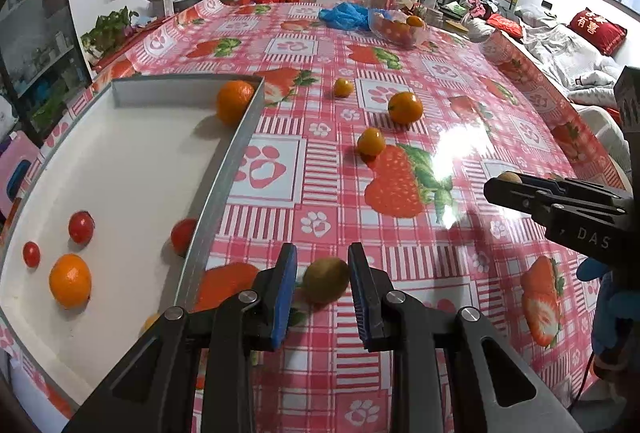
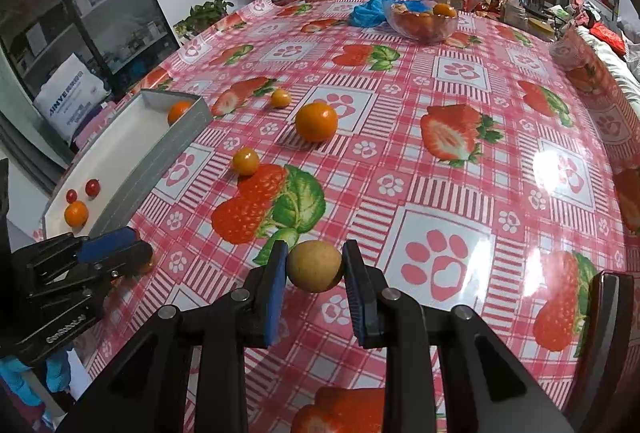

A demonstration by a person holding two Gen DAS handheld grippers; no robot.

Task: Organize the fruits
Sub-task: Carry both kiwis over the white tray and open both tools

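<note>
A small round greenish-brown fruit [image 1: 325,280] is clamped between the blue-padded fingers of the left gripper [image 1: 323,273], above the glossy pink-and-white checked tablecloth printed with strawberries and paw marks [image 1: 400,81]. A second small round tan fruit [image 2: 314,266] is clenched in the same way by the right gripper [image 2: 314,265], both pads being pressed against its sides. Each gripper is seen in the other's view, the right one at the right edge of the left wrist view, the left one at the lower left of the right wrist view, just beside the tray's near end.

A shallow rectangular white tray with grey metal walls [image 1: 224,169] is set at the left side of the table. In it, a large orange citrus fruit [image 1: 70,281] is seen near two small red cherry tomatoes [image 1: 81,228] [image 1: 31,254], a third red tomato [image 1: 183,236] lies against the right wall, and another orange citrus fruit [image 1: 235,101] sits in the far right corner.

On the cloth beyond the tray, three fruits are left loose: a large orange mandarin [image 1: 405,107], a small yellow-orange fruit [image 1: 371,142] nearer the grippers, and a smaller yellow-orange fruit [image 1: 343,87] farther back. They lie well apart from one another.

At the far end, a clear bowl holding red and orange fruit [image 2: 424,21] stands beside a crumpled blue plastic bag [image 2: 366,11].
</note>
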